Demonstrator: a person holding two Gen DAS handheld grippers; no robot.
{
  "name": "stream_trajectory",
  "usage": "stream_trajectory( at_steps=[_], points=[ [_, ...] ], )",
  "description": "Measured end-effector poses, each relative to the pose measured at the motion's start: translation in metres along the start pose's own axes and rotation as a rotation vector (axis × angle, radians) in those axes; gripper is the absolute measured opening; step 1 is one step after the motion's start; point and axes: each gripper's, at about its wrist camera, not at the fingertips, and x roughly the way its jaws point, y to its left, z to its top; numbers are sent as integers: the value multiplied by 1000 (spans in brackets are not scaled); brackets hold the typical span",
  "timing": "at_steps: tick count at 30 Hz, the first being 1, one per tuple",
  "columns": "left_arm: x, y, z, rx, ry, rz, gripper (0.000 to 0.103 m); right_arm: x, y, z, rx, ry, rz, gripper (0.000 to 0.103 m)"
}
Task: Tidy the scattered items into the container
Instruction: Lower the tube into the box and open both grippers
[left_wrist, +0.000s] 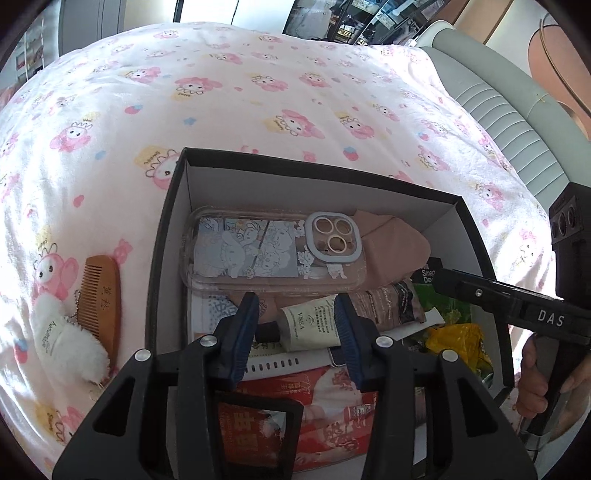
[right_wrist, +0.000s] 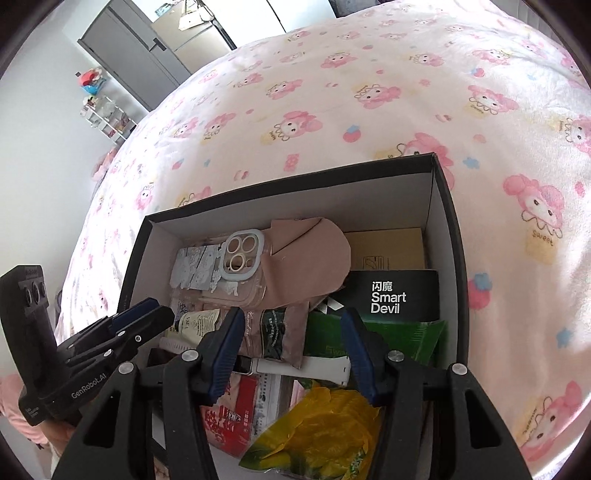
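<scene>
- Black box (left_wrist: 159, 258) with white inner walls, resting on a bed (left_wrist: 258, 92) under a pink cartoon-print sheet.
- Inside, at the far end: clear phone case (left_wrist: 273, 251) with cartoon print, lying flat, partly over a folded tan cloth (left_wrist: 399, 251).
- Nearer: cream tube (left_wrist: 310, 325) with black cap, lying flat beside a brown sachet (left_wrist: 391, 306); white watch strap (left_wrist: 288, 363) below the tube.
- To the right side of the box: black "Smart Devil" carton (right_wrist: 391, 295), green packet (right_wrist: 406, 336), yellow packet (right_wrist: 325, 424); red printed packet (right_wrist: 229, 406) at the near end.
- Left claw (left_wrist: 299, 332) half spread above the cream tube, blue pads (left_wrist: 243, 332) on either side of it as seen from above; contact with the tube cannot be told.
- Right claw (right_wrist: 291, 350) spread wider, over the brown sachet and watch strap, nothing gripped between its pads; a hand (left_wrist: 535, 380) on its handle.
- Outside the box, on the sheet to its left: wooden comb (left_wrist: 103, 299) and a white fluffy keychain (left_wrist: 70, 343), touching each other, close to the box wall.
</scene>
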Motion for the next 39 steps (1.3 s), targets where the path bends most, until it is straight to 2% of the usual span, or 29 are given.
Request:
stream_trajectory(
  at_steps=[4,9,15,17,21,26,28,30,32,35,37,39],
  points=[
    [0,-4,-2,6,16,-64,43,5,13,-1,-80,13,-81,50],
    [-1,-4,-2,-4,4,-39,34,31,10,-2,-53,121,12,50],
    [1,1,-2,-26,15,-65,34,30,18,-7,-83,128,62,50],
    [4,-3,-3,-10,28,-74,34,24,14,-7,-76,109,57,50],
    [9,-16,-7,44,61,-118,34,1,9,-4,-95,11,-49,50],
    [14,-33,-5,63,92,-155,34,-16,5,-3,-97,-38,-2,50],
    [15,-37,-5,68,101,-139,34,-14,2,0,-76,-11,65,50],
    [22,-40,-7,82,145,-43,34,-3,-1,0,-47,53,112,50],
    [23,-36,-9,81,148,30,30,10,3,0,-33,84,83,50],
    [15,-25,-7,44,128,50,30,10,3,-1,-37,86,38,50],
    [10,-17,-5,21,110,67,30,12,5,1,-35,98,61,50],
    [8,-10,-5,-3,103,72,30,20,8,3,-36,134,123,50]
  ],
)
